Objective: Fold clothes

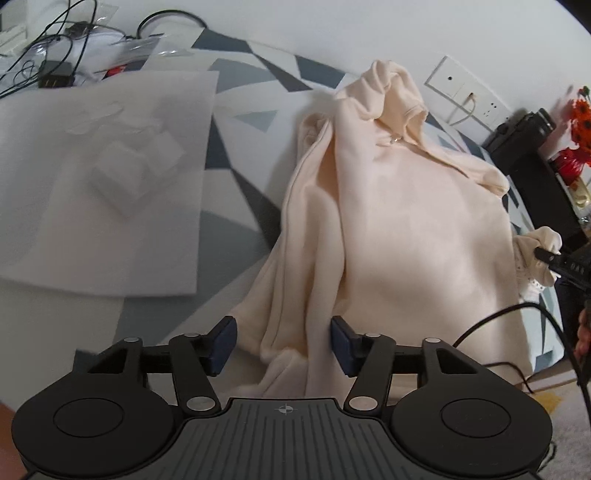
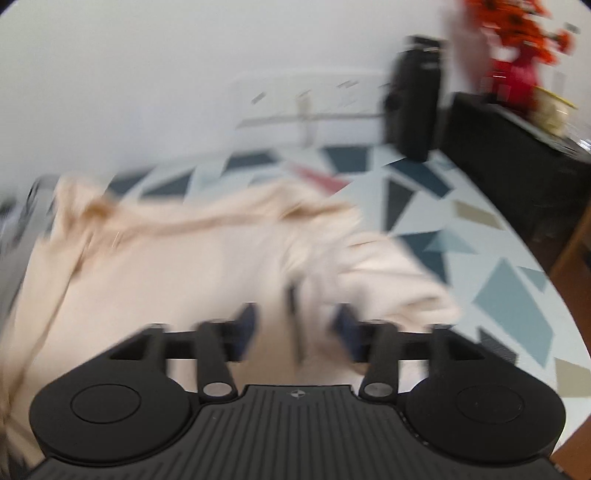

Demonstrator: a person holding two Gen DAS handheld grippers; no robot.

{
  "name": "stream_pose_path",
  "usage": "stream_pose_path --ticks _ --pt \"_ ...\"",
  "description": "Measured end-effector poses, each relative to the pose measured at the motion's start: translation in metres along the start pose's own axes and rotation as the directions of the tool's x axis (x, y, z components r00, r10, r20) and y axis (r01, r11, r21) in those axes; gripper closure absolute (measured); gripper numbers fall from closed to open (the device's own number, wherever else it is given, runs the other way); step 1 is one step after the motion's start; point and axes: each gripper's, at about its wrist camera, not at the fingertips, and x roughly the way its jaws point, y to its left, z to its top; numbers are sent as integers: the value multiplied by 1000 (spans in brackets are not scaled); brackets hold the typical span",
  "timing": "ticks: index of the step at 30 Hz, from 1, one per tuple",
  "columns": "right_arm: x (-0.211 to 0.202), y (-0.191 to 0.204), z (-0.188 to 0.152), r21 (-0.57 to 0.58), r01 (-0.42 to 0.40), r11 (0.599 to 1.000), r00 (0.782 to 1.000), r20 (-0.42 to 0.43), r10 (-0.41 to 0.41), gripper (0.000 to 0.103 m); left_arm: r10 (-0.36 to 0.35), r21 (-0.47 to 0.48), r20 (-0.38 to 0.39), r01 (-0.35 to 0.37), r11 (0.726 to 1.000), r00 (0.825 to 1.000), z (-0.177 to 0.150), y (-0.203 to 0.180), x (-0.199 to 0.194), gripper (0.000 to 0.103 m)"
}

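While the cream fleece hooded sweatshirt (image 1: 388,221) lies partly folded on the triangle-patterned blue-and-white cloth (image 1: 243,147), the left gripper (image 1: 283,343) hangs over its near fold, fingers spread and pinching nothing. Though blurred, the right gripper (image 2: 295,332) shows its fingers apart above the sweatshirt's cuff end.

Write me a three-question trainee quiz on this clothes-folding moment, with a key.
1. True or false: the left gripper is clamped on the cream hoodie.
2. What lies left of the hoodie in the left wrist view? A) white foam sheet B) towel C) tray
3. Fill in: the flowers by the wall are ____.

Key: 1 false, its pads stand apart around a fold; 2 A; 3 orange.
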Motion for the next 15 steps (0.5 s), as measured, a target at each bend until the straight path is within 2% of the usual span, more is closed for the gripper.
stream_pose_path --ticks 3,4,9,11,12,13,15 --pt "10 21 -18 -81 -60 995 994 -91 53 41 -7 -36 -43 6 999 999 -9 4 1 45" --pt "14 26 -24 -93 -64 994 992 -119 53 41 -10 -51 -61 7 999 998 -13 6 2 41" --pt "20 30 -39 -123 -69 990 980 -195 44 39 -33 -55 -106 27 998 994 -31 5 -1 42" --pt "23 30 -40 -129 -72 989 976 -215 43 39 -9 -25 -108 6 1000 994 -35 2 -2 57" --pt "25 30 -41 -132 -73 989 974 -225 42 39 -12 -32 -108 9 999 994 -35 3 -4 84" --pt "27 30 -41 -137 -74 988 972 -233 40 39 -26 -51 -109 20 998 994 -35 4 -7 88" --pt "30 33 -40 -154 -73 985 970 -240 34 38 -38 -87 -82 31 996 996 -32 7 -18 89"
